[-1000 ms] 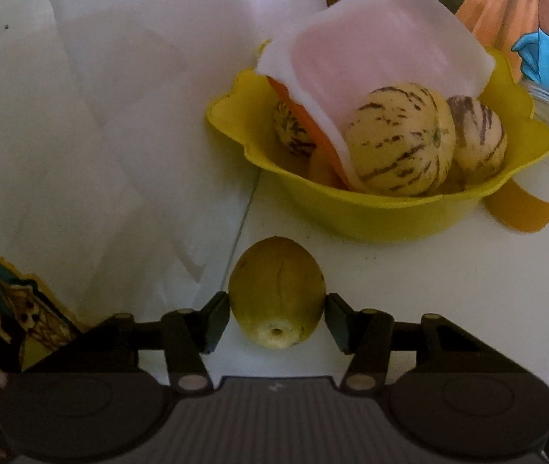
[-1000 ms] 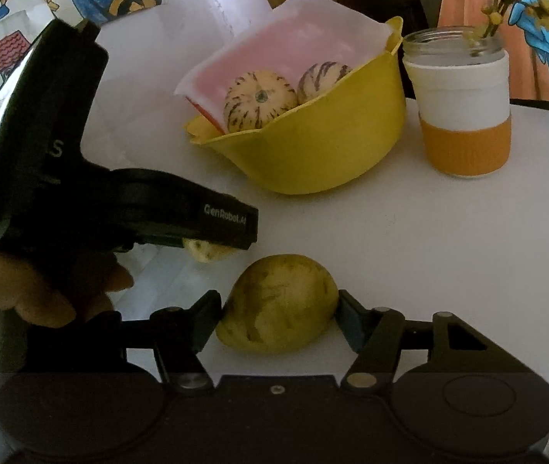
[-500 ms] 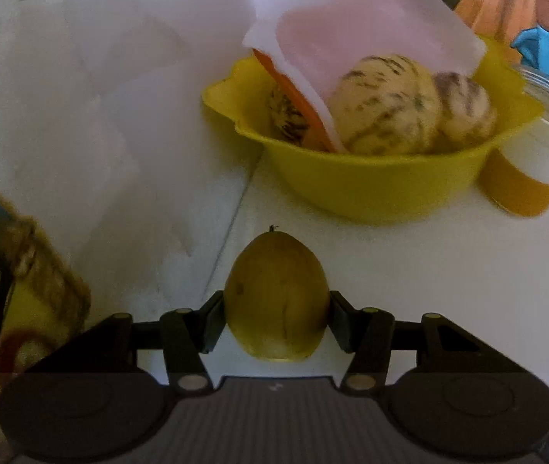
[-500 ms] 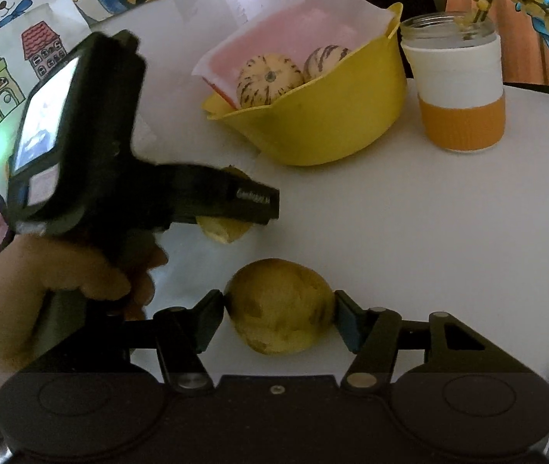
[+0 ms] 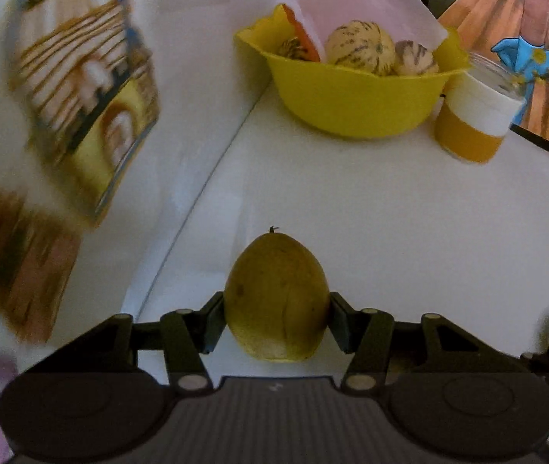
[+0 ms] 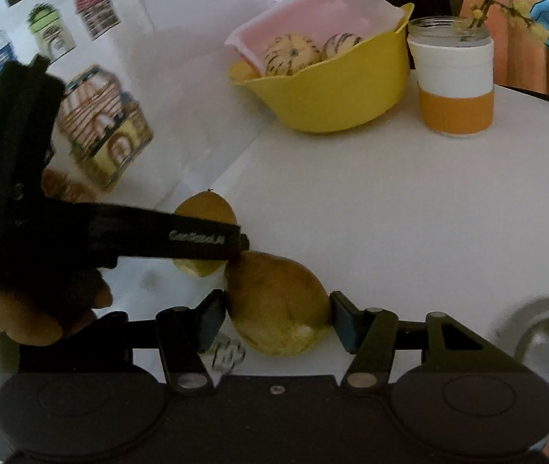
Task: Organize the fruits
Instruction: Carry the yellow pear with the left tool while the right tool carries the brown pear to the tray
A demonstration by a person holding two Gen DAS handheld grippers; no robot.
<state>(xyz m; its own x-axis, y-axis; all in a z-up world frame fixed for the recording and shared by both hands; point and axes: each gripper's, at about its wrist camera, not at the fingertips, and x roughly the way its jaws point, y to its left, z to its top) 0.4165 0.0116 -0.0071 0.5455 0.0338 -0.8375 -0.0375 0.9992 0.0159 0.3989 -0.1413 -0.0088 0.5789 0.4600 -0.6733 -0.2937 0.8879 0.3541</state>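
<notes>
My left gripper (image 5: 276,323) is shut on a smooth yellow-green fruit (image 5: 276,294), held stem end forward above the white table. My right gripper (image 6: 278,319) is shut on a second, browner yellow fruit (image 6: 280,305). In the right wrist view the left gripper's body (image 6: 81,228) reaches in from the left with its fruit (image 6: 206,210) just behind mine, a hand (image 6: 31,317) on its handle. Far ahead stands a yellow bowl (image 5: 355,104) (image 6: 336,96) holding striped round fruits (image 5: 359,48) (image 6: 291,54) and a white foam tray (image 5: 367,7).
A glass jar with a white and orange sleeve (image 5: 475,123) (image 6: 454,85) stands right of the bowl, twigs in it. Cartoon house stickers (image 5: 85,89) (image 6: 100,127) cover the white wall at left. A rounded grey object (image 6: 544,328) lies at the right edge.
Both grippers have drawn back and risen from the bowl, each still holding its fruit. The bowl and jar now look smaller and farther off; the stickered wall has come into view.
</notes>
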